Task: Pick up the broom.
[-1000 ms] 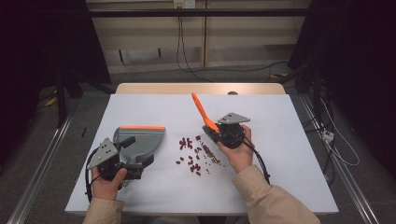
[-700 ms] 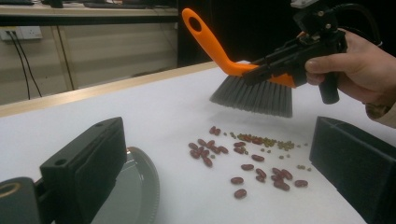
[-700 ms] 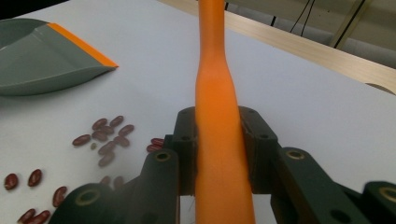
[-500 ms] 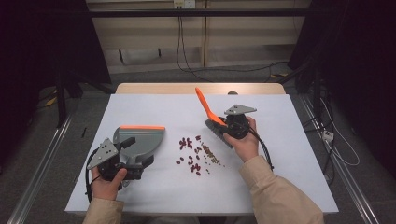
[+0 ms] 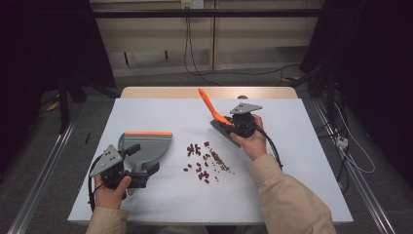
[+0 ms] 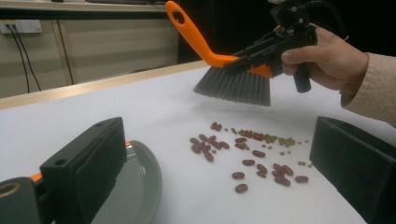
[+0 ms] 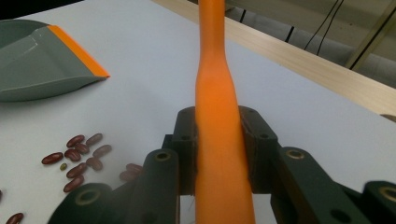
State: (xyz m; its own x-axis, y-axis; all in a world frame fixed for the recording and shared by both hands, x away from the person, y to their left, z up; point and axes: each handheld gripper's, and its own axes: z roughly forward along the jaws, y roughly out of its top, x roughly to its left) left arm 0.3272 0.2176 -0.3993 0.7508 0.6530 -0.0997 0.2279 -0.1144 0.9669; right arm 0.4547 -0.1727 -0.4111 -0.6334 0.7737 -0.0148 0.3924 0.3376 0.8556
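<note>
1. Since a second ago my right tongs (image 5: 233,127) have carried the brush (image 5: 220,126) away from me, toward the far side of the table (image 5: 302,161) and a little to my right; my left tongs (image 5: 139,165) and the dustpan (image 5: 146,145) have stayed put
2. My right tongs are clamped on the brush's orange handle (image 7: 219,140), with a pad pressed to each side of it in the right gripper view; the handle slants up and away to the far left, the grey bristles (image 6: 236,86) hang down, clear of the table
3. My left tongs look closed on the dustpan's grip at its near end, though the contact itself is hard to see; in the left gripper view their jaws stand apart with the pan's rim (image 6: 156,179) between them
4. What the next stroke turns on: the beans (image 5: 204,161) lie between brush and pan, on my near-left side of the bristles, so the sweep has to run leftward, toward the pan's orange lip (image 5: 148,133)
5. I judge the right hand (image 5: 253,141) nearer to the beans than the left
6. Beans: a loose scatter of dark red ones with smaller greenish ones (image 6: 268,138) trailing to the right, all flat on the white top, none in the pan
</note>
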